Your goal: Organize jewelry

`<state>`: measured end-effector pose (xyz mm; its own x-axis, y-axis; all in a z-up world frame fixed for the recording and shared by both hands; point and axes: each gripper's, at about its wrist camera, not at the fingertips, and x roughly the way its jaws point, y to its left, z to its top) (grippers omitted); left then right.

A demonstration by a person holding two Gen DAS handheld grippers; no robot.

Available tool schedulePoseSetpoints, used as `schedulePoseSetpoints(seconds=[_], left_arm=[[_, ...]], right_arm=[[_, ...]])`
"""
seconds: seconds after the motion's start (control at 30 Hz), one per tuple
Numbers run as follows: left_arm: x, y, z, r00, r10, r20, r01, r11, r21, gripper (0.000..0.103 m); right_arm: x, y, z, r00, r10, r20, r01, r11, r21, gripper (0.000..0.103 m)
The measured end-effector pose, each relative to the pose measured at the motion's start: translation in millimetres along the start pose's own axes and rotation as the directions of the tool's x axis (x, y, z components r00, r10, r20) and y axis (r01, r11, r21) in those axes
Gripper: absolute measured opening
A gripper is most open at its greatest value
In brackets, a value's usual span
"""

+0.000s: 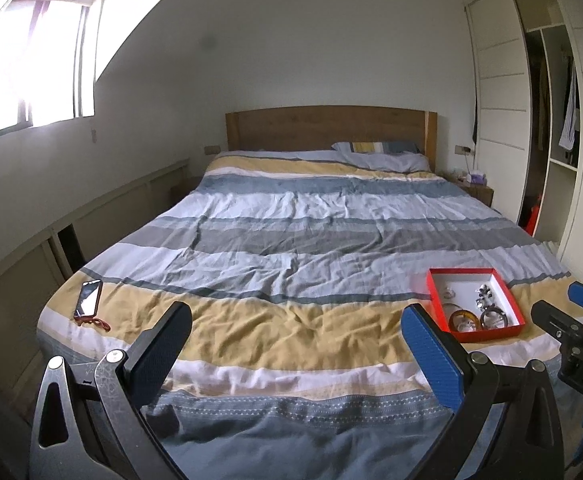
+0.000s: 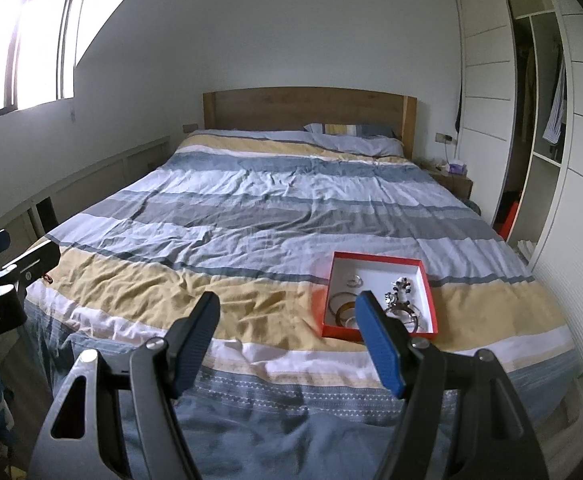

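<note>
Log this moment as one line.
left claw: open, empty | right claw: open, empty | jewelry: in red box on bed

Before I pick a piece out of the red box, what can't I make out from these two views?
- Jewelry in the red box: near corner hidden by the right hand-held gripper finger in the right wrist view; small pieces tangled, count unclear in both.
- Small red item beside the phone: too small to identify, left wrist view.
- Open wardrobe contents: dark, distorted.

On the bed (image 1: pixel 291 240) ahead of me, the box (image 2: pixel 431 304) of jewelry (image 2: pixel 401 294) lies right, the phone (image 1: pixel 88 298) far left.
</note>
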<state>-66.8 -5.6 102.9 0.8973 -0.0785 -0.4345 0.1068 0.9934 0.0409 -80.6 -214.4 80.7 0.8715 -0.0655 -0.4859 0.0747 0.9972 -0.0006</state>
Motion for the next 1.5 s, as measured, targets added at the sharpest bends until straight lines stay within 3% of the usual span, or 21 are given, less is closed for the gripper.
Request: schedulePoseSetpoints(seconds=[0.97, 1.5], left_arm=[[-39, 9, 3, 0.996, 0.032, 0.086, -0.031, 0.999, -0.018, 0.102], [-33, 15, -2, 0.998, 0.040, 0.057, -0.038, 0.998, -0.041, 0.102]], right_arm=[[-40, 6, 1, 0.996, 0.008, 0.085, -0.007, 1.000, -0.010, 0.069], [-40, 2, 1, 0.997, -0.004, 0.073, 0.003, 1.000, 0.002, 0.069]])
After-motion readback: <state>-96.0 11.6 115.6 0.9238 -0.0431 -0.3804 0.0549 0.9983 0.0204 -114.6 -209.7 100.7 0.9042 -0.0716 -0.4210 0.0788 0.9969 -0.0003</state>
